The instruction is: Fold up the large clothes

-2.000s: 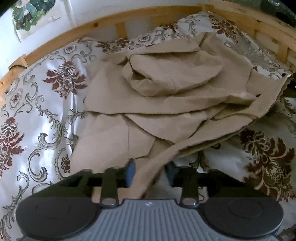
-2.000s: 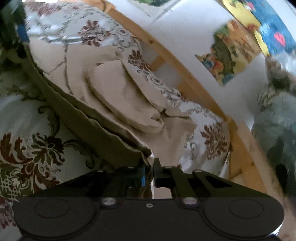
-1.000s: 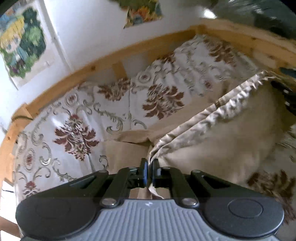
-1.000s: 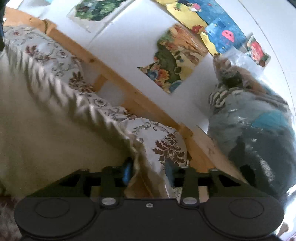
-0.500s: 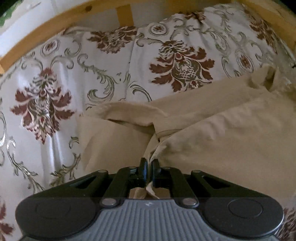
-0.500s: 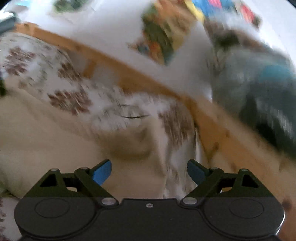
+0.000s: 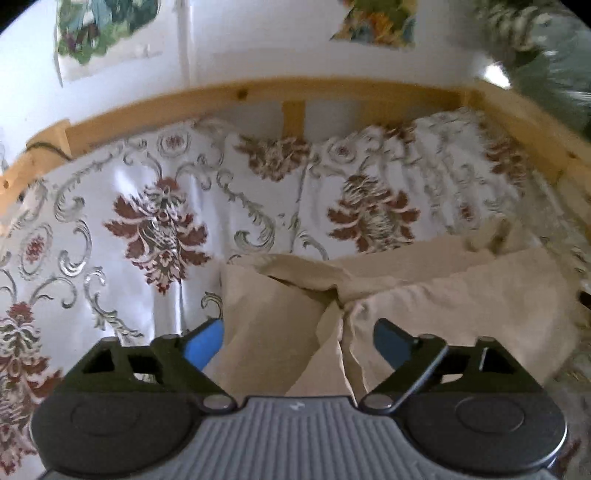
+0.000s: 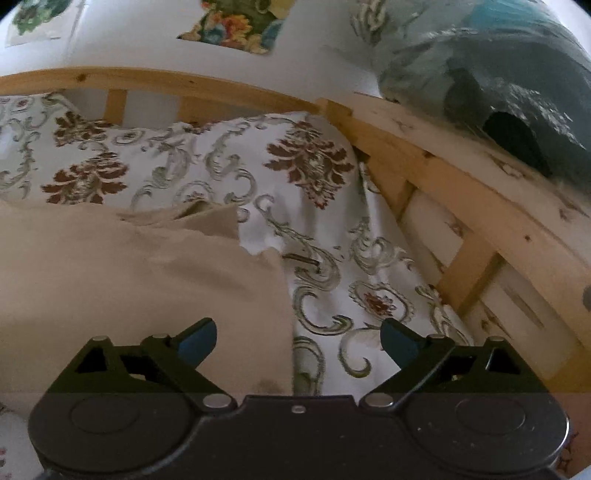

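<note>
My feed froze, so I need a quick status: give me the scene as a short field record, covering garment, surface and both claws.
garment: beige garment, lying folded over on the bed
surface: floral bedspread, inside a wooden bed frame
left claw: jaws opening, cloth lies between them, pads not pressing it
right claw: jaws opening, over the garment's right edge, gripping nothing

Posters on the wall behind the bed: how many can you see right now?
2: a green poster at upper left, a floral poster right of it. Others may sit beyond the frame.
</note>
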Demonstrator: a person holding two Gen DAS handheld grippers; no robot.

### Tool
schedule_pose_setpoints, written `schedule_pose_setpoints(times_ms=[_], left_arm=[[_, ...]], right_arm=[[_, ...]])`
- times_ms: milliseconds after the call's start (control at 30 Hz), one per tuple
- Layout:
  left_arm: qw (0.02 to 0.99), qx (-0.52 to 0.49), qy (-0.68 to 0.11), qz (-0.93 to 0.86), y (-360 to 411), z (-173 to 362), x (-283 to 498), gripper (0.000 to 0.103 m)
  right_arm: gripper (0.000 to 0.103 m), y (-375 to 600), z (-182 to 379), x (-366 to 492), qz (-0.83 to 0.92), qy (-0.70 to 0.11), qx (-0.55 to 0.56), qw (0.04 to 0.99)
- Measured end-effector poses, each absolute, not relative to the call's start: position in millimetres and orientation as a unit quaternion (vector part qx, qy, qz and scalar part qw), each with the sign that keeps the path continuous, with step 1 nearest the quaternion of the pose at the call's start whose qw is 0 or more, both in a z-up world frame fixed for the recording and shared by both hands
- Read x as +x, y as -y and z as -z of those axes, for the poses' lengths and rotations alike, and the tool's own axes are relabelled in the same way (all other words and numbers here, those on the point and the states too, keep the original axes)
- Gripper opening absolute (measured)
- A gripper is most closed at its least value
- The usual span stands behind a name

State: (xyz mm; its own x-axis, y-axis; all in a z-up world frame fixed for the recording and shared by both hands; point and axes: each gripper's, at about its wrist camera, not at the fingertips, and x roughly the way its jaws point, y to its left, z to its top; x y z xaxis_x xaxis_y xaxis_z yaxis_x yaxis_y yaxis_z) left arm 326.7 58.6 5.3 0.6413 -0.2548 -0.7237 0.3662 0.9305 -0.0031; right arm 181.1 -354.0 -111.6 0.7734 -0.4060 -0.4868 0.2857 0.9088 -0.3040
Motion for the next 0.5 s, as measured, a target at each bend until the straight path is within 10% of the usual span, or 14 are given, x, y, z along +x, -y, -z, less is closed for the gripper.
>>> schedule_pose_setpoints(times_ms=[500], left_arm=[[0.85,0.281,-0.413,0.165,-43,55,231,0.098]], right_arm=[[0.102,335,104,176,0.148,-0.266,-0.143,0.942]])
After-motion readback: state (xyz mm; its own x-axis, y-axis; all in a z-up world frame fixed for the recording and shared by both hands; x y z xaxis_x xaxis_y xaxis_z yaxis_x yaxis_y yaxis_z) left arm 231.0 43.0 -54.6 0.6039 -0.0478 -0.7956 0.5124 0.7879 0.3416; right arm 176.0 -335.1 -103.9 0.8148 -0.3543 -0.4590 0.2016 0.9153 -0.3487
